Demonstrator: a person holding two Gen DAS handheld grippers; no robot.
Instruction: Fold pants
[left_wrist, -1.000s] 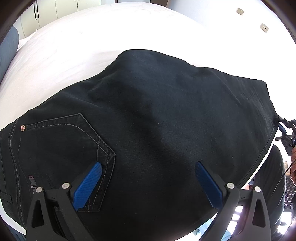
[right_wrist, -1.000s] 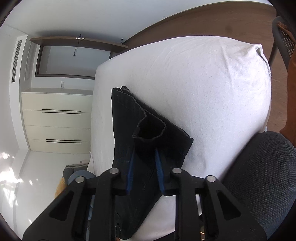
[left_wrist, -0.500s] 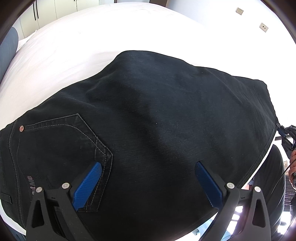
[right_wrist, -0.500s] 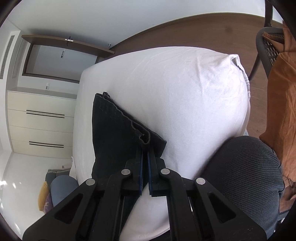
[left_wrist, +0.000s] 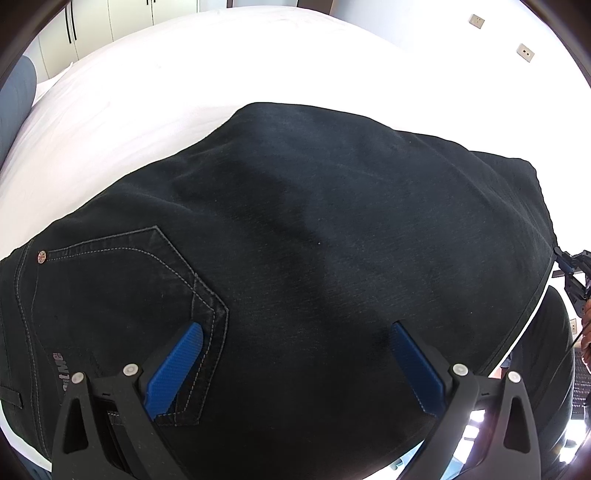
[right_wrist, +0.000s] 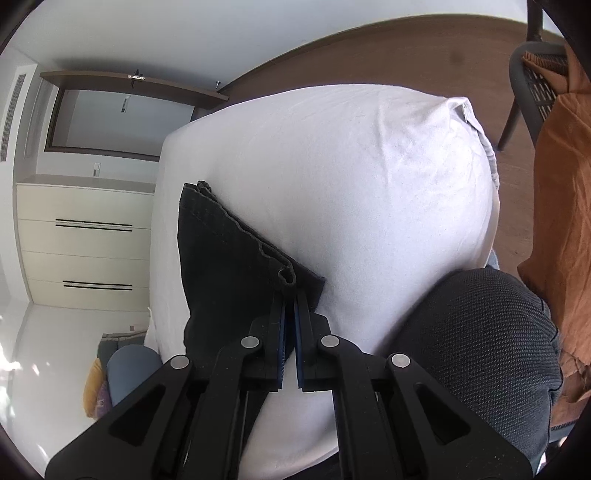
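Black jeans lie spread across a white bed, with a stitched back pocket at the left. My left gripper is open just above the cloth near the pocket and holds nothing. In the right wrist view the jeans' leg end lies on the bed. My right gripper is shut on the hem at the near corner of the leg. The right gripper also shows small at the right edge of the left wrist view.
A dark mesh chair back stands close by the bed's near corner. An orange cloth hangs over a chair at the right. White drawers stand along the far wall. A blue-grey cushion lies on the floor.
My right gripper has closed from open onto the hem of the leg. The left gripper has stayed open over the pocket area.
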